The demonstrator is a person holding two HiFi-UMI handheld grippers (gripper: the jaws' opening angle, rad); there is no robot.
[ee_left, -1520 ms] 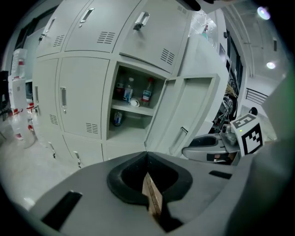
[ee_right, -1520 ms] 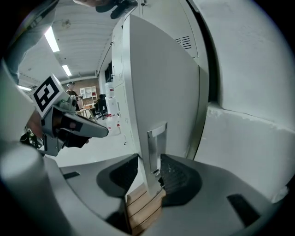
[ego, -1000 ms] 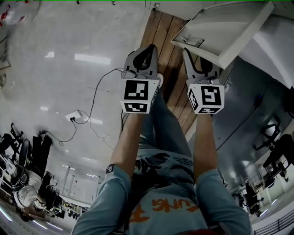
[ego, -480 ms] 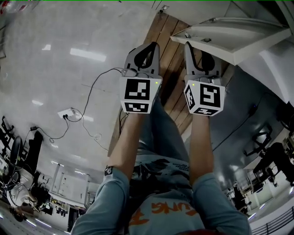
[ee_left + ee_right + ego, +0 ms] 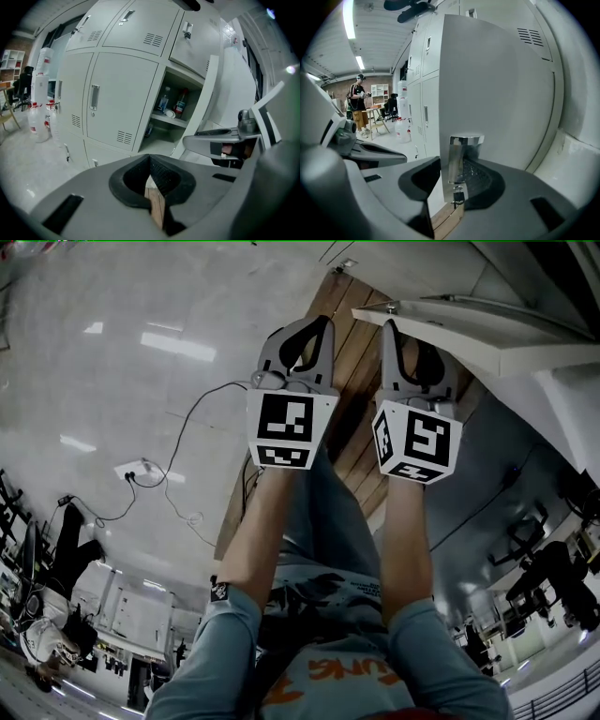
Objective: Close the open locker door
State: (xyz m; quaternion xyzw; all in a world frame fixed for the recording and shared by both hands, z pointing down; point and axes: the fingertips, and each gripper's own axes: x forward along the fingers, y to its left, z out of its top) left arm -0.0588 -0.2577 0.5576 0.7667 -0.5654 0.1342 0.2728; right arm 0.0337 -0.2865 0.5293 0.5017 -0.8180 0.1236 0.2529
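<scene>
Locker door [image 5: 497, 89] stood upright, clamped at its handle [image 5: 462, 142] by the right gripper [image 5: 453, 165], open compartment [image 5: 165, 133] to its left. Left gripper [image 5: 150, 165], jaws together, held nothing.

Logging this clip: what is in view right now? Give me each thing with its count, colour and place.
lockers: one bank, pale grey, ahead of the left gripper
open locker door: one, pale grey, swung out at the bank's right
door handle: one, chrome, on that door's edge
bottles: at least two, coloured labels, on the open compartment's shelf
water jugs: several stacked, whitish, left of the lockers
cable: one, black, on the glossy floor
bystander: one, standing far back by a table
left gripper: grey, jaws together, empty
right gripper: grey, jaws closed on the door handle
</scene>
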